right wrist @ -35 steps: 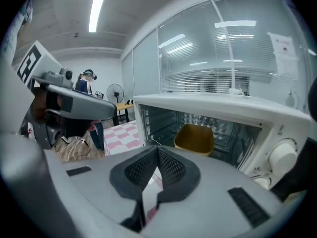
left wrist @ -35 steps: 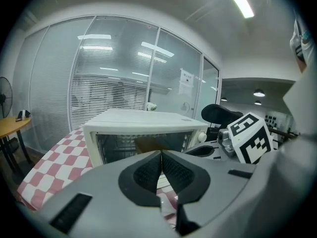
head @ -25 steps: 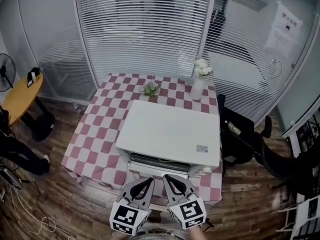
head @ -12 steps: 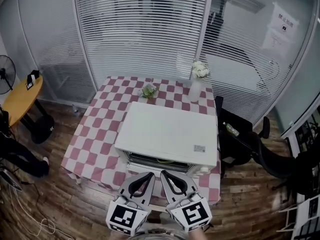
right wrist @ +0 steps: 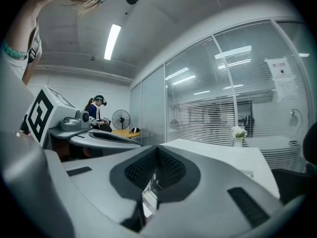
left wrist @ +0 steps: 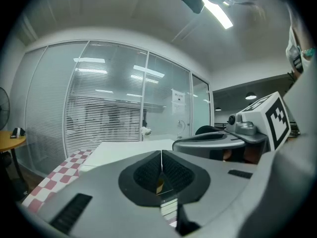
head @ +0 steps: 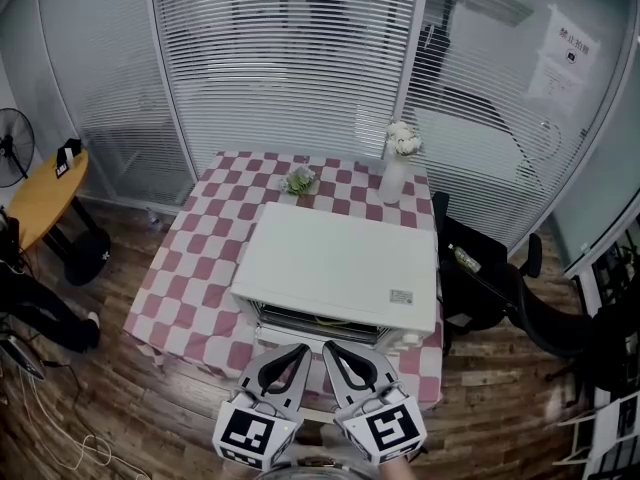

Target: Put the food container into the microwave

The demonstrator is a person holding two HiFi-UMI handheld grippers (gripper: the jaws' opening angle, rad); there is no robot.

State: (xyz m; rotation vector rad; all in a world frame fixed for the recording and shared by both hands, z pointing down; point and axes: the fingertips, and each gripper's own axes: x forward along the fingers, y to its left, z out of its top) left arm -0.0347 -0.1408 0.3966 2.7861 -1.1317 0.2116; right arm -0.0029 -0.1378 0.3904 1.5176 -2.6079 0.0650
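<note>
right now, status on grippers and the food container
Left gripper, right gripper shut, empty, at microwave front. Food container not visible. Vase, plant behind microwave, clear of path.

The white box-shaped microwave (head: 340, 263) fills the middle and right of the pink-and-white checked table (head: 190, 268), leaving a broad bare strip down its left side. Behind the microwave, a white vase of white flowers (head: 393, 178) and a small green potted plant (head: 300, 179) occupy the narrow back strip. A black office chair (head: 480, 278) crowds the table's right side. The left gripper (head: 297, 353) and right gripper (head: 333, 352) hang just beside each other before the microwave's front, a thin gap between them.
</note>
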